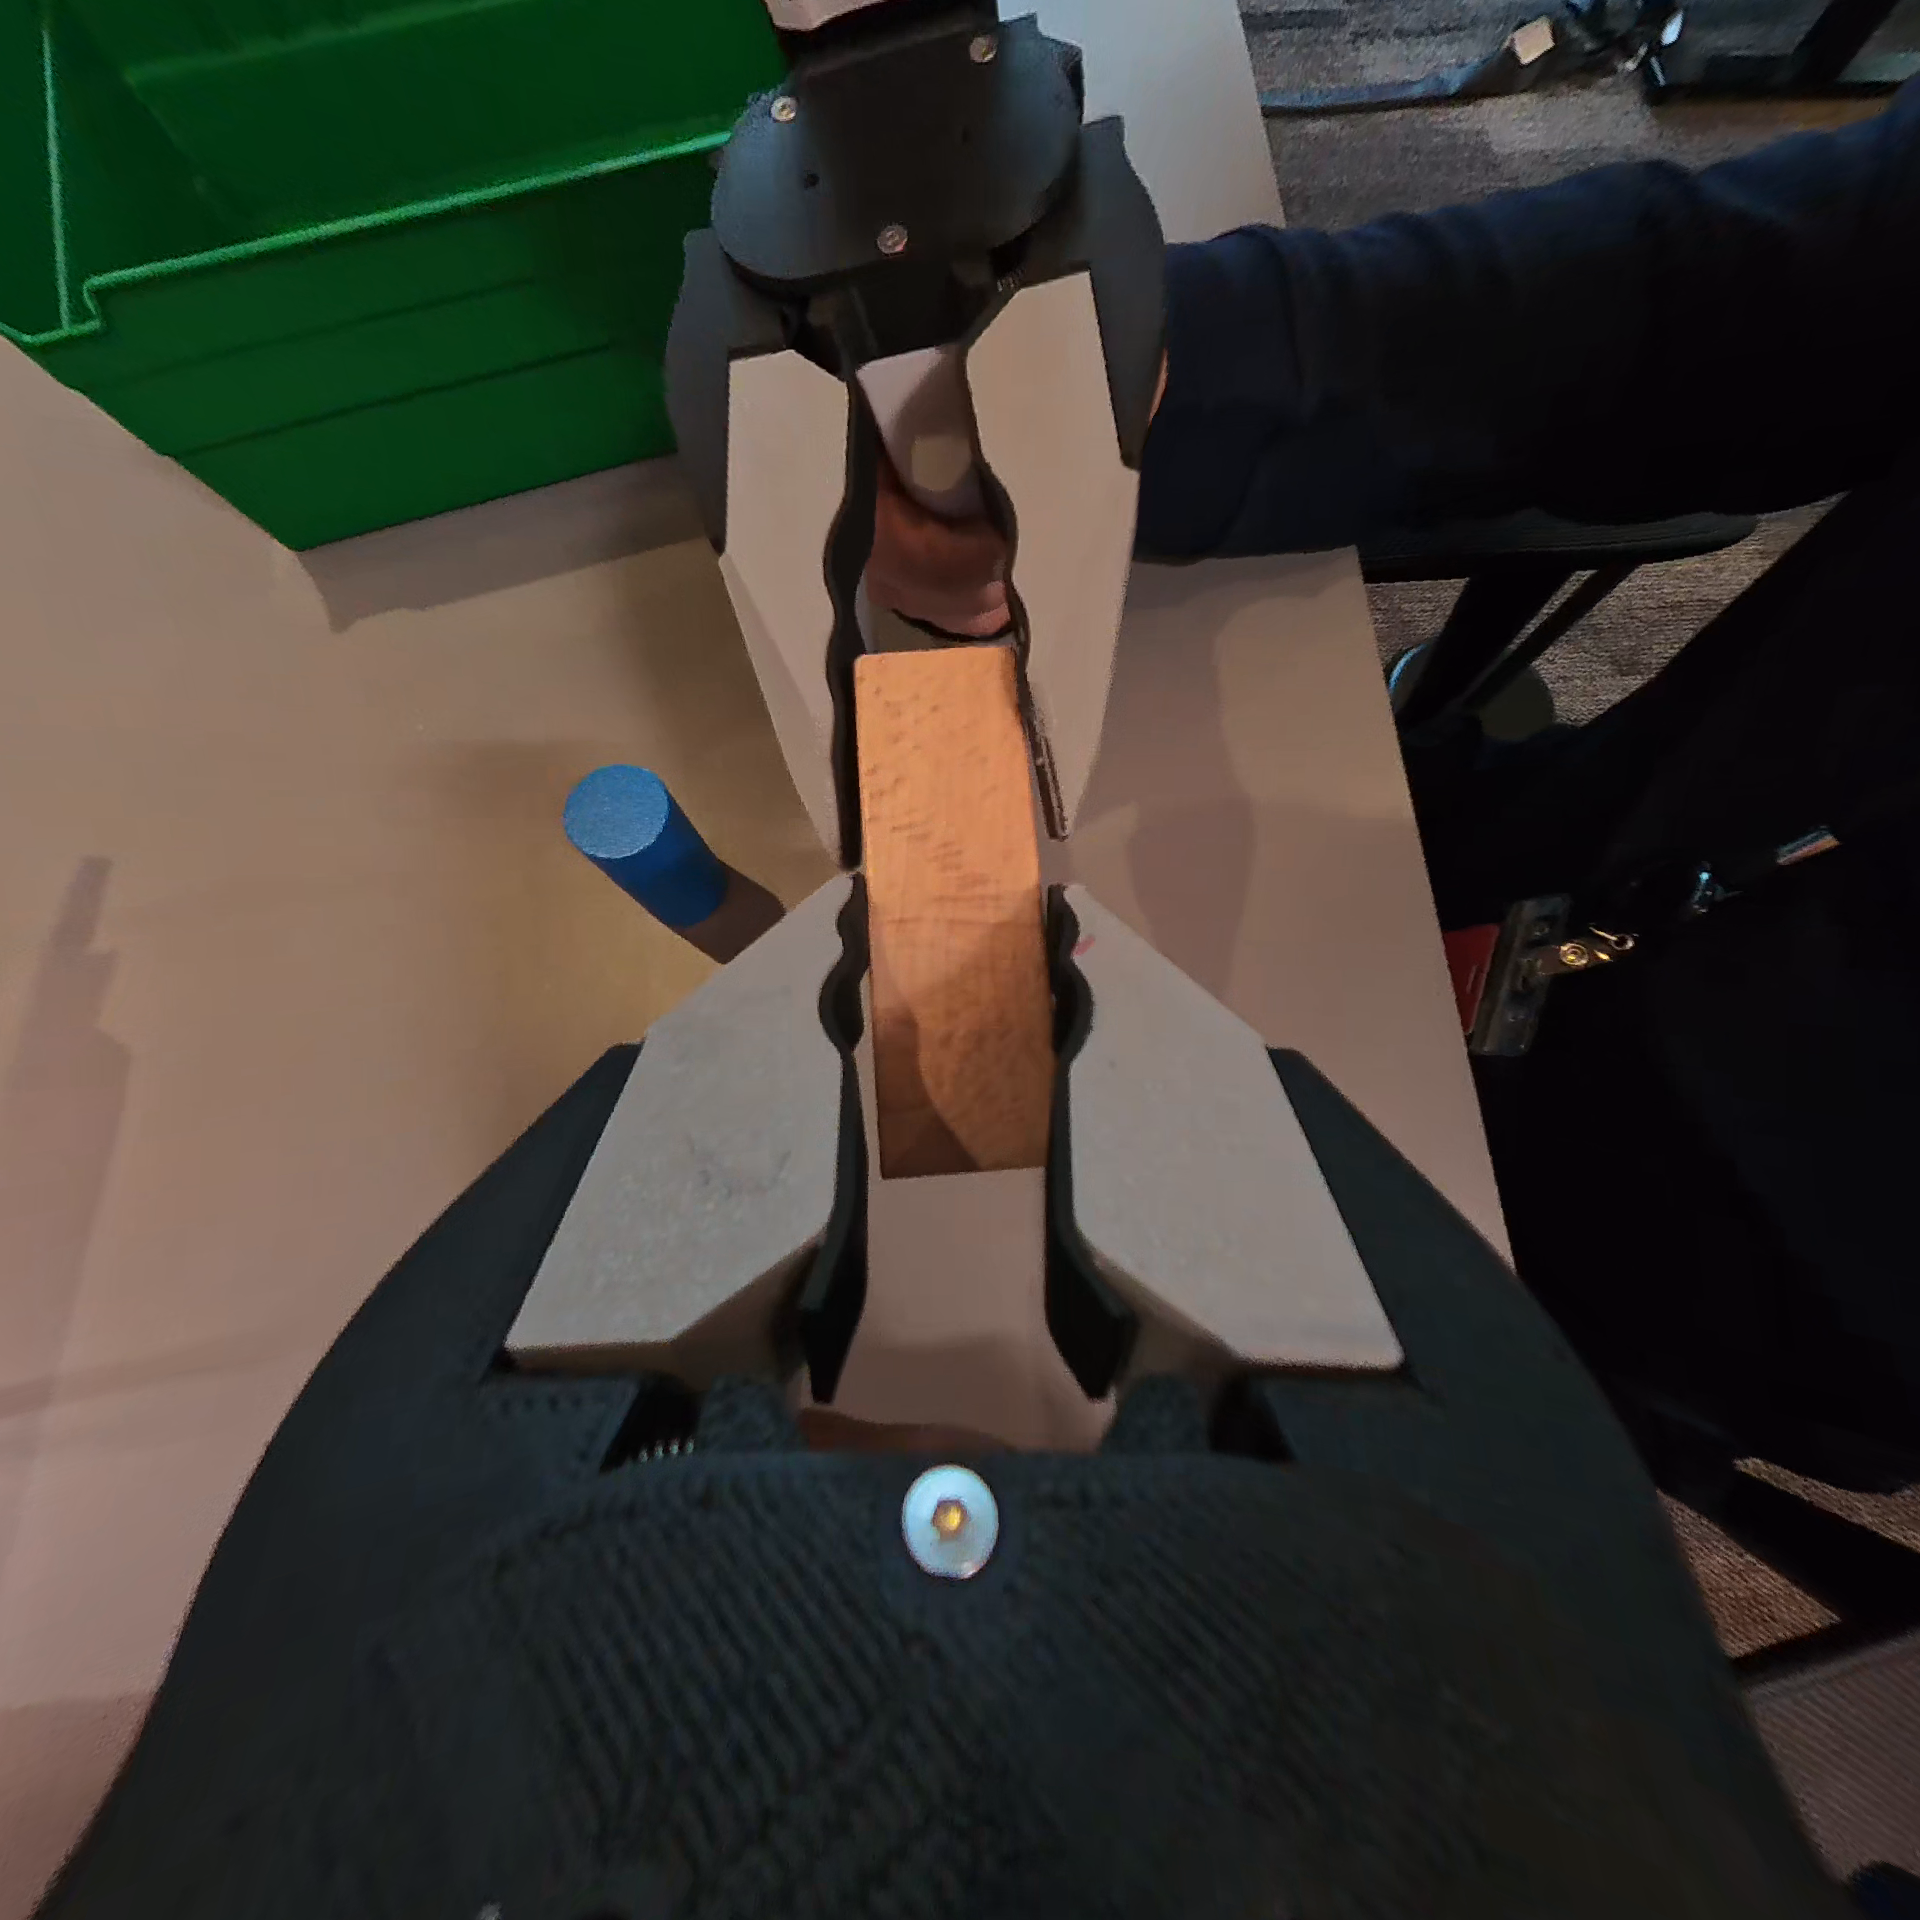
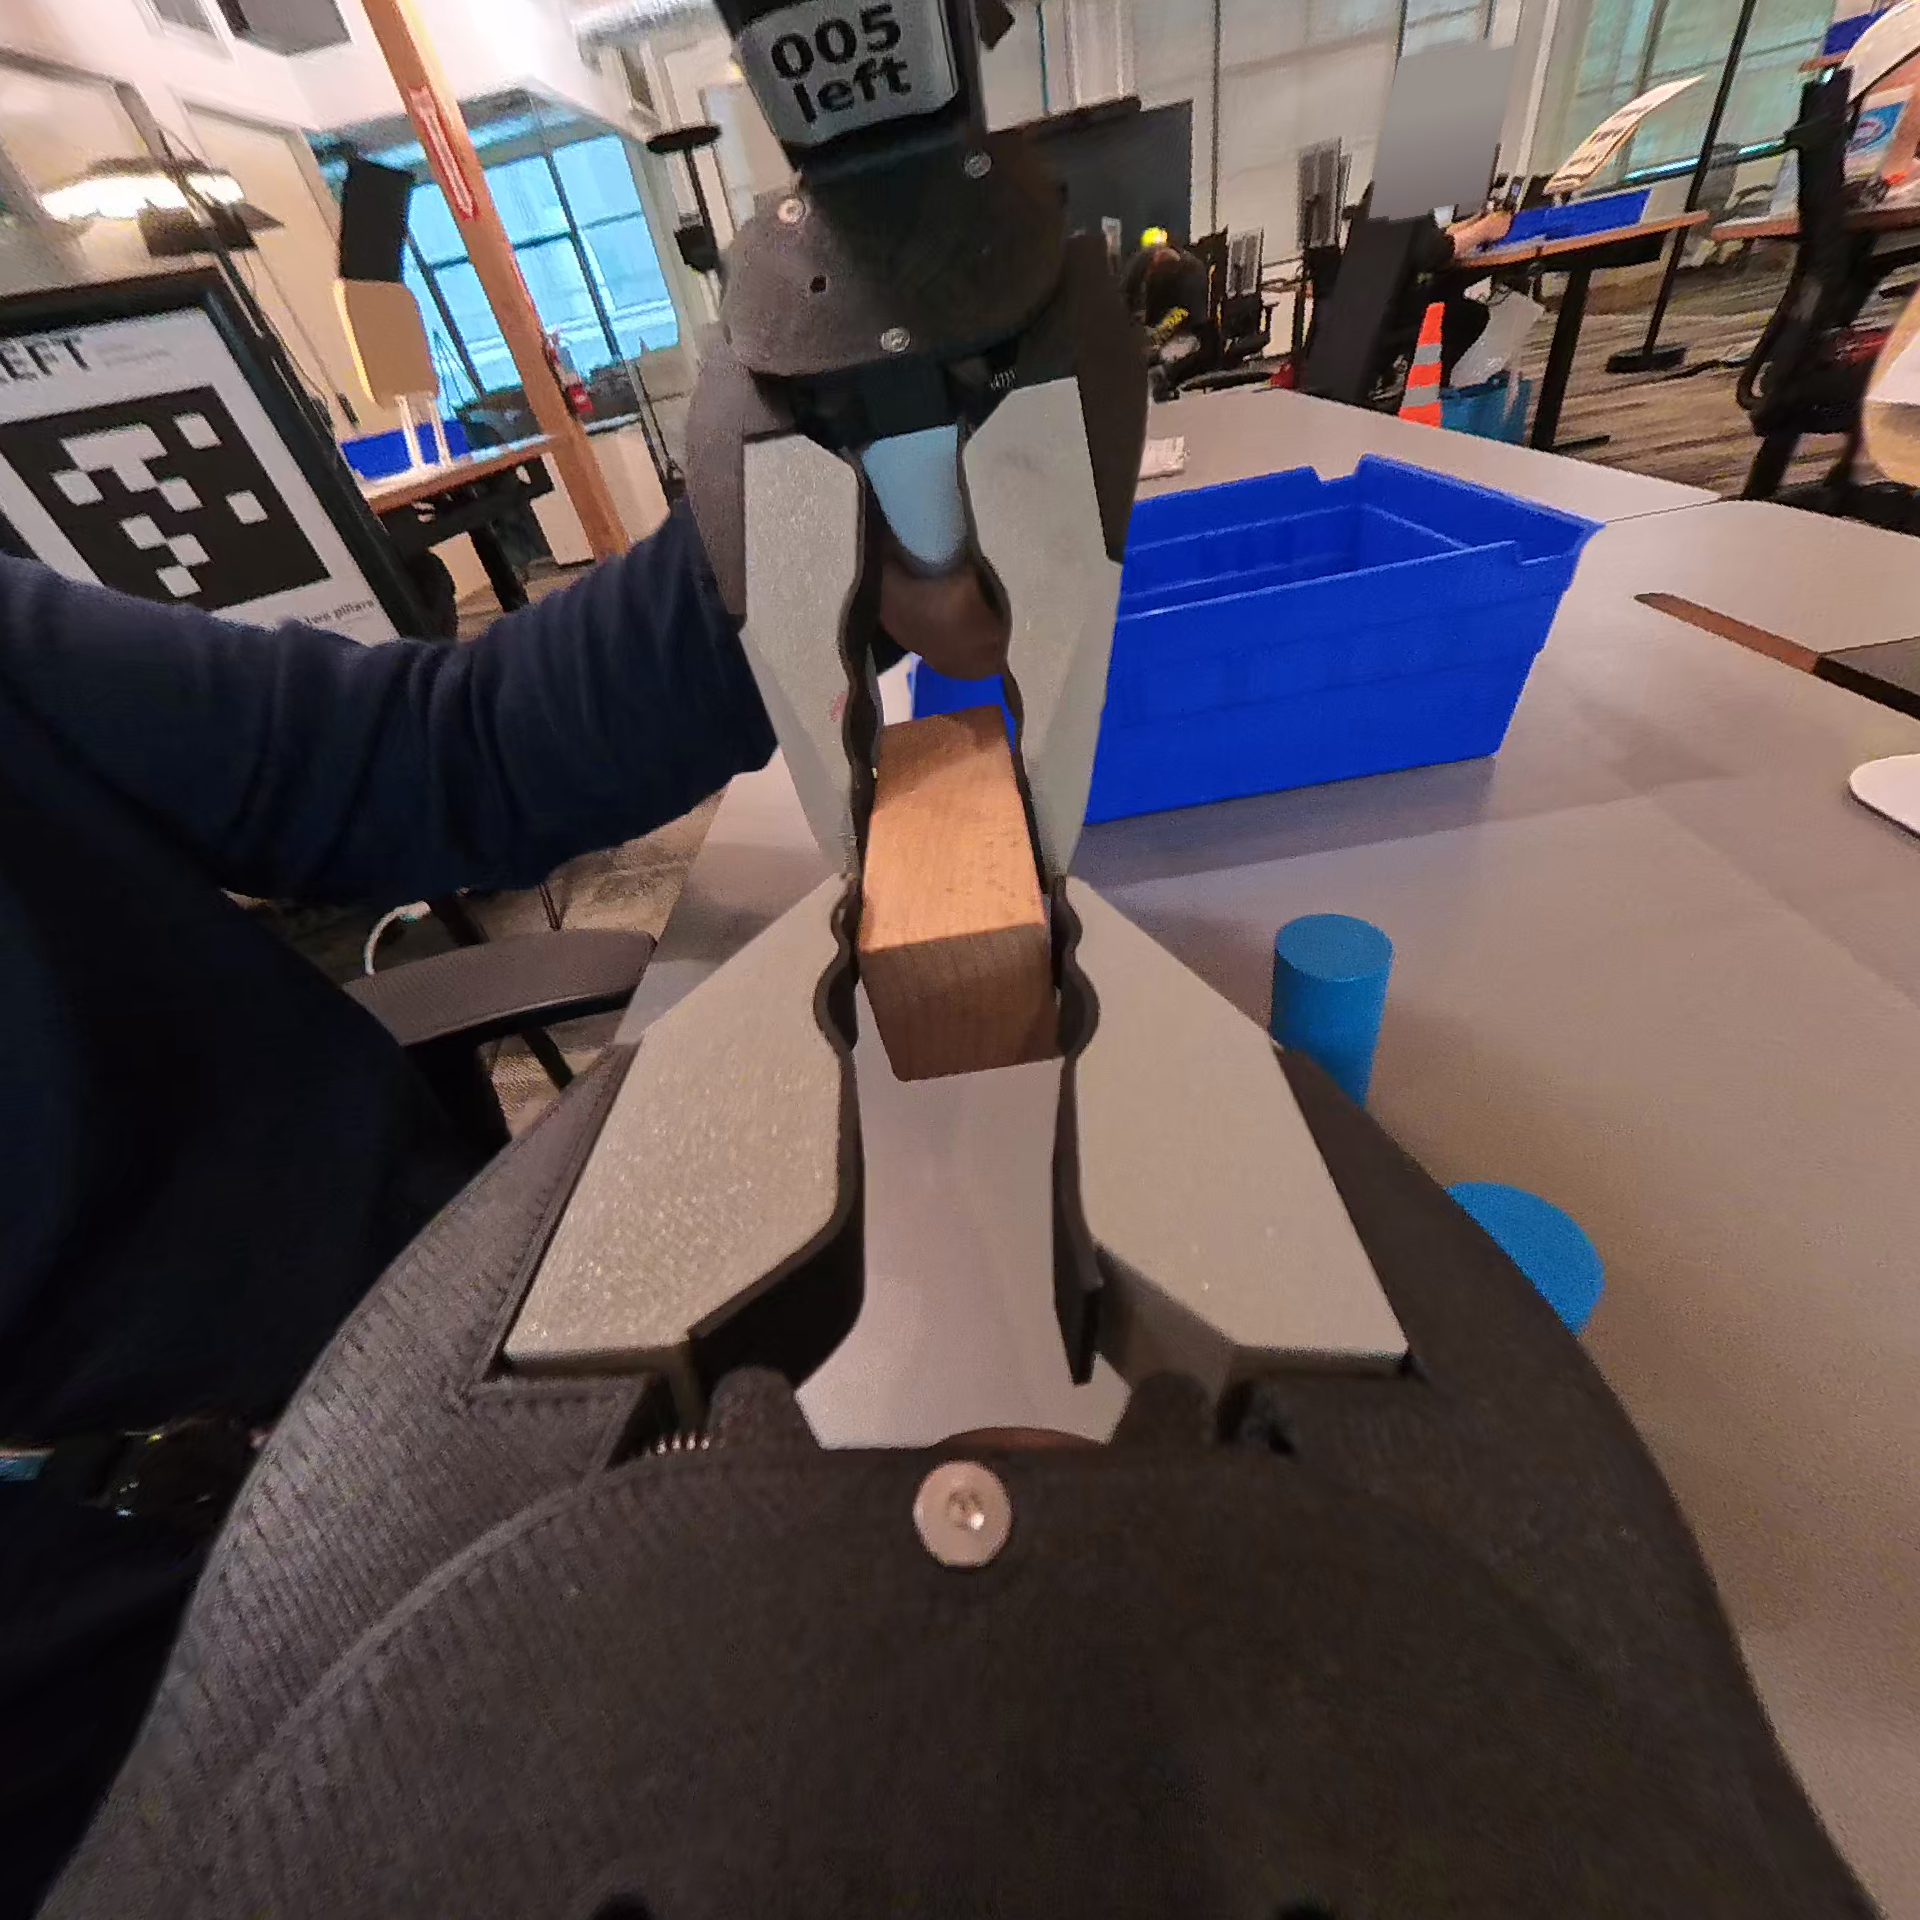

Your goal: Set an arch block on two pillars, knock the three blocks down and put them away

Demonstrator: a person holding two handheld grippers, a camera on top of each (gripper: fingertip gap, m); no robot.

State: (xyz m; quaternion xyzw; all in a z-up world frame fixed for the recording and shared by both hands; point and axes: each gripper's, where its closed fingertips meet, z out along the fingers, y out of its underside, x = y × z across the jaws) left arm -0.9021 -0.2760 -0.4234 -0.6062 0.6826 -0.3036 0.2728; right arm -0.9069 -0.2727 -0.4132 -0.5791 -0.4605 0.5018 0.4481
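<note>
A wooden block (image 1: 951, 883) is gripped from both ends at once. My left gripper (image 1: 954, 935) comes from the bottom of the left wrist view, with both pads pressed on the block's sides. My right gripper (image 1: 945, 748) reaches in from the top of that view and clamps the far end. In the right wrist view my right gripper (image 2: 956, 956) is shut on the near end of the block (image 2: 951, 904), and the left gripper (image 2: 940, 790) holds the far end. A blue cylinder (image 1: 639, 842) stands upright on the table. It also shows in the right wrist view (image 2: 1330, 997).
A second blue cylinder (image 2: 1527, 1247) shows partly behind my right gripper's body. A green bin (image 1: 364, 260) stands at the far left of the grey table (image 1: 260, 1039). A blue bin (image 2: 1320, 644) stands beyond the grippers. A person's dark sleeve (image 2: 364, 707) and a chair are at the table's edge. Both grippers' tips are close together, under 4 cm apart. From either gripper's tips it is about 10 centimeters to the blue cylinder (image 1: 639, 842).
</note>
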